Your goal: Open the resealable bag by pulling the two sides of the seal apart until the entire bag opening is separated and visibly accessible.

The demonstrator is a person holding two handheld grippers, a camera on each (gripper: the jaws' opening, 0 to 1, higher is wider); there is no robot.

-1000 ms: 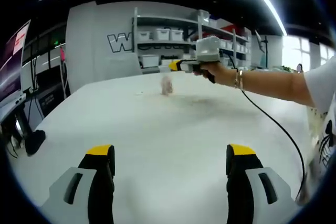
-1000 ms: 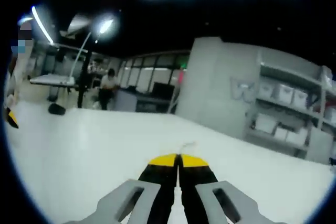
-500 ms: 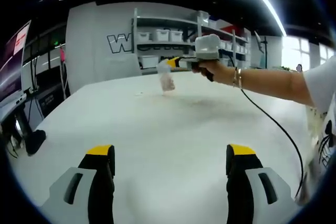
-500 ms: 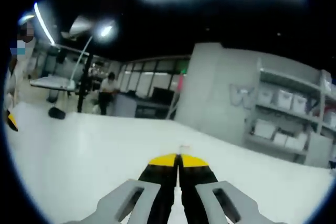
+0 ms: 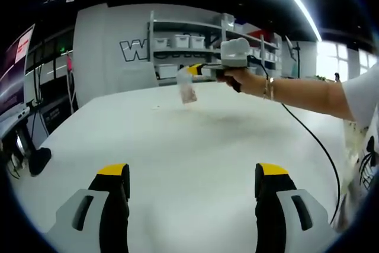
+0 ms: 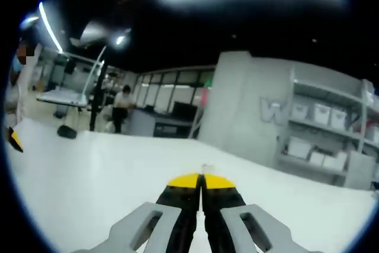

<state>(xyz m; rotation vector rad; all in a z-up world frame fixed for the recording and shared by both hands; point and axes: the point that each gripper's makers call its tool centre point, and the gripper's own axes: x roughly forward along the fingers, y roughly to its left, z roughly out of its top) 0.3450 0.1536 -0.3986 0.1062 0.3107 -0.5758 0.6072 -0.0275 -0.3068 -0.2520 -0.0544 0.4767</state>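
Observation:
A small clear resealable bag with pinkish contents hangs just above the far part of the white table. My right gripper, held by a hand, is shut on the bag's top edge. In the right gripper view its yellow-tipped jaws are pressed together, and a sliver of the bag shows above them. My left gripper is low over the near table, far from the bag. It is open, with nothing between its fingers.
A black cable trails from the right gripper across the table's right side. Shelves with white bins and a grey wall stand behind the table. A person is far off by desks. The table's left edge drops to the floor.
The right gripper has lifted the bag off the table; it now hangs slightly higher and further left. The left gripper has stayed still and open.

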